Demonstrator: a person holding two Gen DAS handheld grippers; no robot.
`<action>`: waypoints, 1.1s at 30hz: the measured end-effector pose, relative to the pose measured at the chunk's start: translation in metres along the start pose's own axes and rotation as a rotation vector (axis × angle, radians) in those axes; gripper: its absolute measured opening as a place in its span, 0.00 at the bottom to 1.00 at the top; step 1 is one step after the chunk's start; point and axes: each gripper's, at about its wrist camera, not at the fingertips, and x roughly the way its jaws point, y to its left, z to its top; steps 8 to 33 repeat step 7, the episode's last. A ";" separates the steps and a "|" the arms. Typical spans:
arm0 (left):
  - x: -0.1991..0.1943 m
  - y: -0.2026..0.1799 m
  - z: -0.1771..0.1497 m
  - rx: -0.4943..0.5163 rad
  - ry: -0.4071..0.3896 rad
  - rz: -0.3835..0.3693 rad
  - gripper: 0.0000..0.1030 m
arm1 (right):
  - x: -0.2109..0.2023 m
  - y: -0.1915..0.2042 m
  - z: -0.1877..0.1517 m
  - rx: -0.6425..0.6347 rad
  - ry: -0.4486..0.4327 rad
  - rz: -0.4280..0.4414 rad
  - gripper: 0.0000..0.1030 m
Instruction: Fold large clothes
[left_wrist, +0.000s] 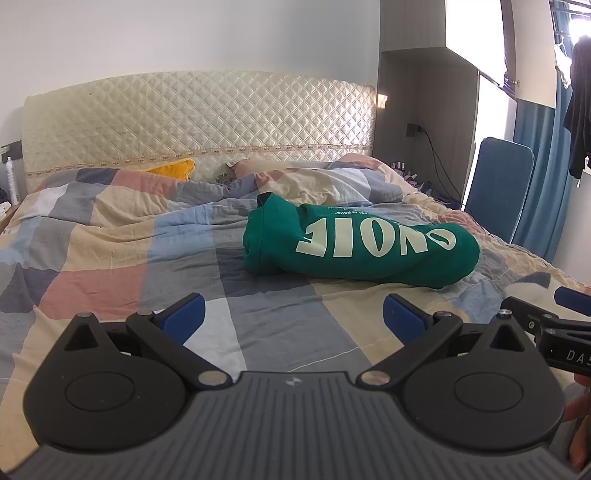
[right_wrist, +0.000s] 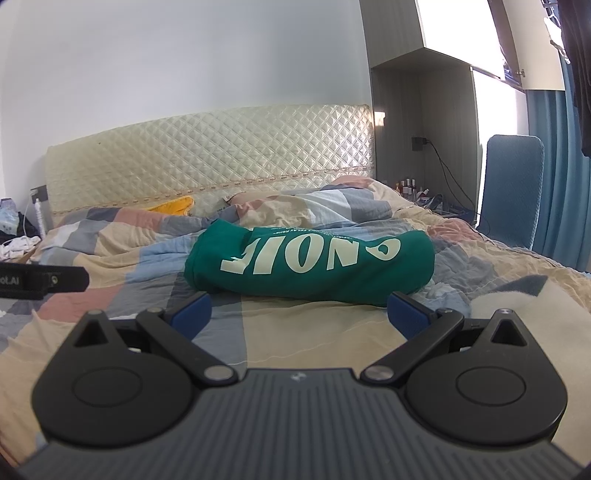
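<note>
A green garment (left_wrist: 354, 247) with large white letters lies folded into a compact bundle on the patchwork quilt (left_wrist: 110, 251), right of the bed's middle. It also shows in the right wrist view (right_wrist: 310, 264), straight ahead. My left gripper (left_wrist: 293, 319) is open and empty, held above the quilt short of the garment and to its left. My right gripper (right_wrist: 299, 314) is open and empty, just short of the garment's near edge. Part of the right gripper shows at the right edge of the left wrist view (left_wrist: 554, 325).
A quilted cream headboard (left_wrist: 199, 122) stands at the back, with a yellow item (left_wrist: 173, 170) below it. A blue chair (left_wrist: 498, 184) and blue curtain (left_wrist: 546, 177) are right of the bed. A nightstand with a white bottle (left_wrist: 11, 181) is at the left.
</note>
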 end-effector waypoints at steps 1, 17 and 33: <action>0.000 0.000 0.000 0.000 0.000 0.002 1.00 | 0.000 0.000 0.000 0.000 -0.001 -0.001 1.00; 0.000 -0.001 0.000 -0.001 -0.002 0.001 1.00 | -0.001 0.002 0.000 0.002 -0.002 -0.001 1.00; 0.000 -0.001 0.000 -0.001 -0.002 0.001 1.00 | -0.001 0.002 0.000 0.002 -0.002 -0.001 1.00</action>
